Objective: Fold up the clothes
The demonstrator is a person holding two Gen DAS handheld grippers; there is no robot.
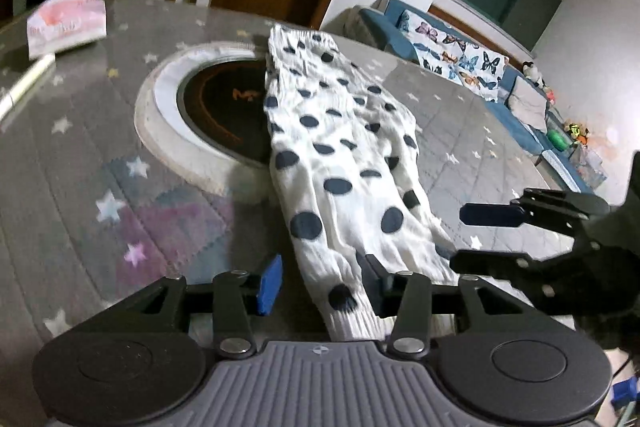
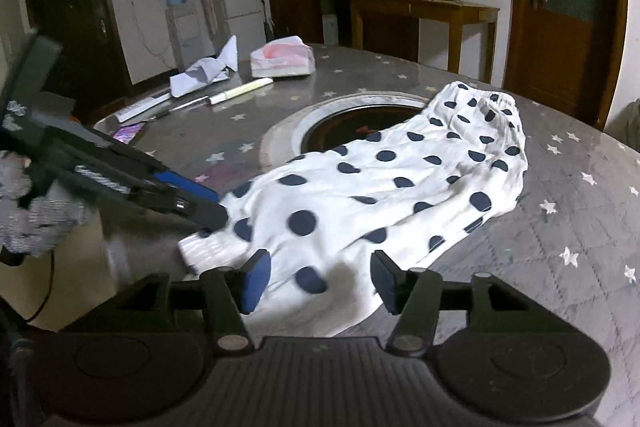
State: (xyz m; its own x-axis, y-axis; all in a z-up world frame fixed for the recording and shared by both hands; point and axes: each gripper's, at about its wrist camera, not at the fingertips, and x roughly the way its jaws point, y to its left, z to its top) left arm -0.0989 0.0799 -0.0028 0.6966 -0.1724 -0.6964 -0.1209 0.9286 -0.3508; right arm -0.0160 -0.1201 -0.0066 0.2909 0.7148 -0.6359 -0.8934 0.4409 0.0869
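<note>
Between our left gripper's (image 1: pixel 320 283) parted blue pads lies the ribbed cuff end of a white garment with dark polka dots (image 1: pixel 340 155); the pads stand clear of the cloth on both sides, so the gripper is open and holds nothing. Our right gripper (image 2: pixel 318 281) is open too, its fingers spread over the near edge of the same garment without pressing it. From the left wrist view the right gripper comes in from the right, just beside the cuff.

Outward from both grippers, the garment stretches away across the grey, star-patterned worktop (image 1: pixel 80 167), long and narrow, crinkled, folded lengthwise, with a gathered elastic band at its far end. Its left edge overlaps a round dark inset with a pale rim (image 1: pixel 216 115) in the middle of the worktop. Far to the left sit a pink-and-white tissue pack (image 1: pixel 66 21) and a pale pen (image 2: pixel 240 91), well apart from the garment.
</note>
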